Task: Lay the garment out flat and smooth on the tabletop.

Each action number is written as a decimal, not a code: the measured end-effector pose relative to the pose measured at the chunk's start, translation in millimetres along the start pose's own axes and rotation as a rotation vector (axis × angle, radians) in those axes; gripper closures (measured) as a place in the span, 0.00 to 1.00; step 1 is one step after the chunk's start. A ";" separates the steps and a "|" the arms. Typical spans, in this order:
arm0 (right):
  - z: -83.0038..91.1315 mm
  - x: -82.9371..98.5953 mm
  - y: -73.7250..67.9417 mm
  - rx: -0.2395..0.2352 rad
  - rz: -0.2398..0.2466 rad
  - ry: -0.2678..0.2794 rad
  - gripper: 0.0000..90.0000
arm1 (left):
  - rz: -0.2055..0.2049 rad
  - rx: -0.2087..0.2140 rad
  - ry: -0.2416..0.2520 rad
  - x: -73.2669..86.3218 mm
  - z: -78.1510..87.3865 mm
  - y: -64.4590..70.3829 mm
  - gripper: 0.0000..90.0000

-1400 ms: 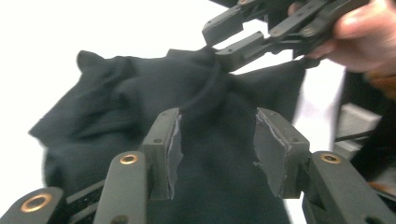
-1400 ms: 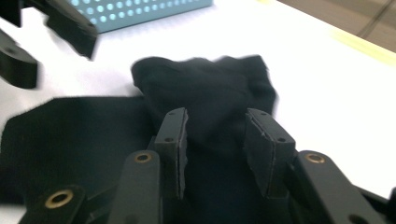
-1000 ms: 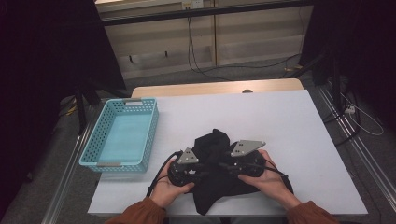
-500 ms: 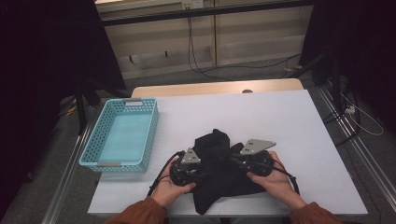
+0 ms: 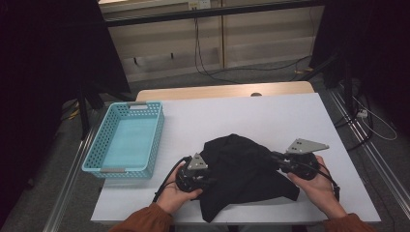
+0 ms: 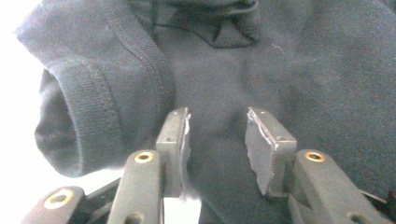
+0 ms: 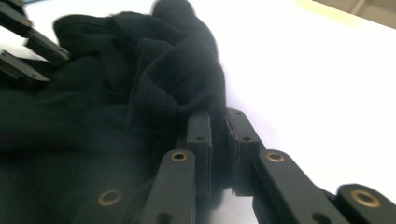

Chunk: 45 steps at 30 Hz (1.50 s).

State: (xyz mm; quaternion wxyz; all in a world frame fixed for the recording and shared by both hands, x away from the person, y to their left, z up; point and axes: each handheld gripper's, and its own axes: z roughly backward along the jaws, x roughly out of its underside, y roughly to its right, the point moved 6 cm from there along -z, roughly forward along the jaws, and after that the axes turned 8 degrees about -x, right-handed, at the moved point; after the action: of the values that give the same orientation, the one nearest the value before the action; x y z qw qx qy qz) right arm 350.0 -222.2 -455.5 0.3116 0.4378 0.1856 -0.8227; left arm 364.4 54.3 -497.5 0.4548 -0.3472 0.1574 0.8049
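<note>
Black garment (image 5: pixel 246 179) lies crumpled on the white bench (image 5: pixel 232 116), near the front edge, roughly mid-width. Right gripper (image 7: pixel 218 122): jaws pressed nearly together, pinching a fold of the garment at its right side; in the high view it sits at the garment's right edge (image 5: pixel 283 162), right hand (image 5: pixel 316 183) behind it. Left gripper (image 6: pixel 216 133): jaws spread, fabric lying between and under them, no clamp on it; ribbed cuff (image 6: pixel 88 116) just to its left. High view puts it at the garment's left edge (image 5: pixel 205 180). Blue basket (image 5: pixel 126 140) at the bench's left edge, well apart from the garment.
</note>
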 end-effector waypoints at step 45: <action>-32.5 -14.8 -17.6 -0.051 0.067 -0.019 0.75 | 0.044 -0.020 0.072 -32.0 -8.1 -31.0 0.68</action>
State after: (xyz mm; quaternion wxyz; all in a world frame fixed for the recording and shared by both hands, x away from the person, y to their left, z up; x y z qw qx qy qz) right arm 364.0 -185.2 -460.3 0.3519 0.4279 0.1889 -0.8108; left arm 404.9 46.4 -478.8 0.4273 -0.3770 0.1732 0.8033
